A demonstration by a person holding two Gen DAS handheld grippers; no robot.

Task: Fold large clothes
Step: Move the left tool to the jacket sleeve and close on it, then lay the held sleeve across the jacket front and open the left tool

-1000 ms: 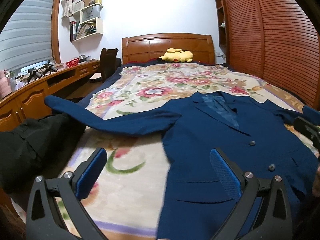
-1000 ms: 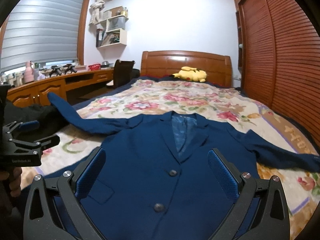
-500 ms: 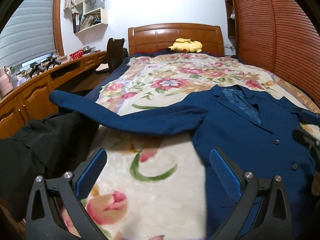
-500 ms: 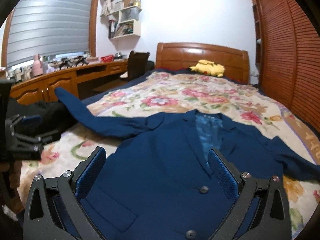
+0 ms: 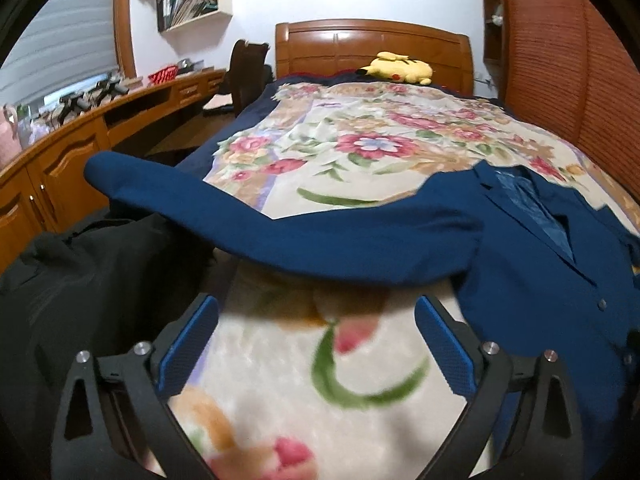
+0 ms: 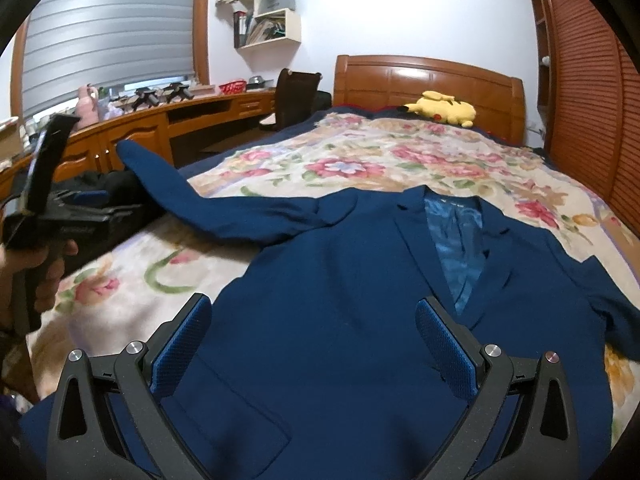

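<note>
A dark blue suit jacket [image 6: 340,280] lies face up on the floral blanket [image 5: 360,152], buttoned, with its blue lining showing at the collar. Its left sleeve [image 5: 320,240] stretches out to the bed's left edge, its end resting on a black garment. My left gripper [image 5: 316,320] hovers over bare blanket just short of that sleeve; its jaws are wide and closing, with nothing between them. My right gripper [image 6: 314,320] stands open above the jacket's front panel, near the pocket. A hand [image 6: 44,268] holds the left gripper at the left edge of the right wrist view.
A heap of black clothing [image 5: 80,280] lies at the bed's left edge. A wooden desk [image 5: 60,160] and a chair [image 5: 248,64] stand along the left wall. A yellow plush toy [image 5: 400,68] rests at the headboard. Slatted wardrobe doors [image 5: 580,80] close off the right.
My left gripper has swung left, off the jacket's body, to the blanket below the sleeve. My right gripper has shifted left and lower over the jacket front. The jacket has not moved.
</note>
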